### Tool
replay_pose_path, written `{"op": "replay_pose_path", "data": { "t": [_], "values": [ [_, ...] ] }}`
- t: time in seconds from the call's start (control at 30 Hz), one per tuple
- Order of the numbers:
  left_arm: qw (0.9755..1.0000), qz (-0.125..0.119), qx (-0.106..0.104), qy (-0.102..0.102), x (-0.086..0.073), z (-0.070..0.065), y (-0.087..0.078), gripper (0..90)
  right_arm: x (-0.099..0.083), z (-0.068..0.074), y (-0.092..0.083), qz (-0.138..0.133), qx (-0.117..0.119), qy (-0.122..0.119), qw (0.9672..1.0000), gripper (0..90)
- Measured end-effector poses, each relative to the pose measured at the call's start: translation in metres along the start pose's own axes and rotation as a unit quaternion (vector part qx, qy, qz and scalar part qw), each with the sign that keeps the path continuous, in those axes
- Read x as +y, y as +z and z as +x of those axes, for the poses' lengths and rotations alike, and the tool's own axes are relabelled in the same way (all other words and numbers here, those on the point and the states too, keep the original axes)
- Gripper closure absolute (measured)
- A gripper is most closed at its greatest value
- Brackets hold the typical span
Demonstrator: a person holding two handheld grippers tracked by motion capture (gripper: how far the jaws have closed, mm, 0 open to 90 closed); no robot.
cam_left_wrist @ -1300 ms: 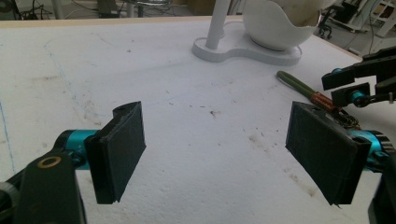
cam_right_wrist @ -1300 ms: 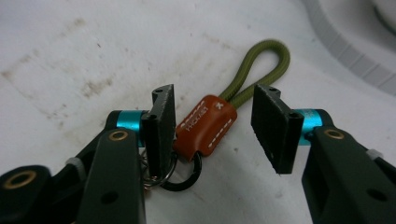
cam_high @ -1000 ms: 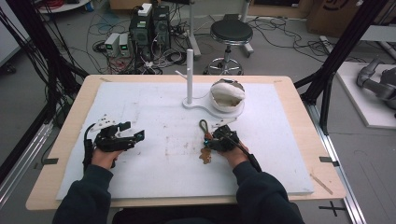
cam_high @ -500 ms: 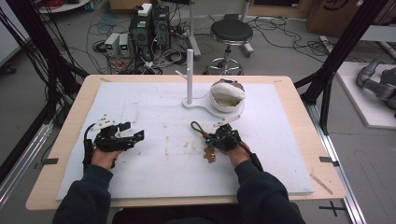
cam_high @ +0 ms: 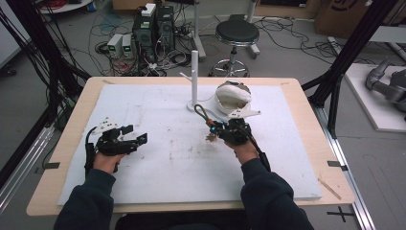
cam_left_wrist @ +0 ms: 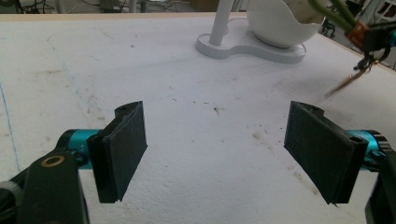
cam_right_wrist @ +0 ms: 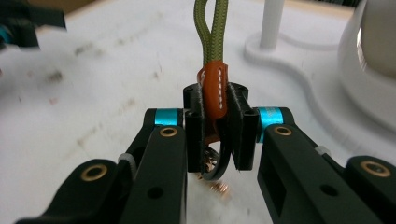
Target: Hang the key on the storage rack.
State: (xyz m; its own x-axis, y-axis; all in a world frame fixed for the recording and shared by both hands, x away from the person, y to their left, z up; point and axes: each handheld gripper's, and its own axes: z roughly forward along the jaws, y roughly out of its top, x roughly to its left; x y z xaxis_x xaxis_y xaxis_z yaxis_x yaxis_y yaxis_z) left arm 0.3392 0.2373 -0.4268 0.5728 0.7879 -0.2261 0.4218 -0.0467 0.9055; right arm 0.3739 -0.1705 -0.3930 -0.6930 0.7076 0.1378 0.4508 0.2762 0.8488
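Risk first, seen from the high view: my right gripper holds a keychain strap just above the white mat, near the white stand with its post and the round white shell. The green loop of the strap points toward the post, so if I must hang it there, a small error in aim could knock the light stand over. My left gripper rests far off at the left side and cannot help quickly.

From the left gripper view, the jaws stand wide apart with nothing between them, only bare mat. The strap's metal end dangles at the far right; I think it swings and could pull on the grip.

From the right gripper view, the jaws are clamped on the orange leather tab of the strap, and the green cord rises above it. The pads catch only this narrow tab, so I judge it can twist or slide out if I move fast.
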Motion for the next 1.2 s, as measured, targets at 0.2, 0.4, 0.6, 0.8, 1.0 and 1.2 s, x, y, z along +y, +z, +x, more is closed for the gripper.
{"op": "replay_pose_path", "data": {
  "t": [0.2,0.4,0.6,0.8,1.0,1.2],
  "values": [
    [1.0000,0.000,0.000,0.000,0.000,0.000,0.000,20.9,0.026,0.002,-0.006,-0.041,-0.008,-0.012,0.9991,79.4],
    [1.0000,-0.001,0.000,0.000,0.000,0.000,0.000,20.9,0.052,0.003,-0.008,-0.083,-0.031,-0.027,0.9957,79.4],
    [1.0000,-0.001,-0.001,-0.001,0.000,0.000,0.000,20.9,0.073,0.008,-0.003,-0.105,-0.047,-0.037,0.9927,79.3],
    [1.0000,-0.002,-0.002,-0.002,0.000,0.001,0.000,20.9,0.089,0.013,0.011,-0.102,-0.071,-0.047,0.9911,79.3],
    [1.0000,-0.003,-0.001,-0.003,0.000,0.001,-0.001,20.9,0.091,0.010,0.028,-0.074,-0.103,-0.038,0.9912,79.3],
    [1.0000,-0.002,0.000,-0.002,0.000,0.001,-0.001,20.9,0.090,0.003,0.033,-0.075,-0.114,-0.024,0.9903,79.3]
  ]
}}
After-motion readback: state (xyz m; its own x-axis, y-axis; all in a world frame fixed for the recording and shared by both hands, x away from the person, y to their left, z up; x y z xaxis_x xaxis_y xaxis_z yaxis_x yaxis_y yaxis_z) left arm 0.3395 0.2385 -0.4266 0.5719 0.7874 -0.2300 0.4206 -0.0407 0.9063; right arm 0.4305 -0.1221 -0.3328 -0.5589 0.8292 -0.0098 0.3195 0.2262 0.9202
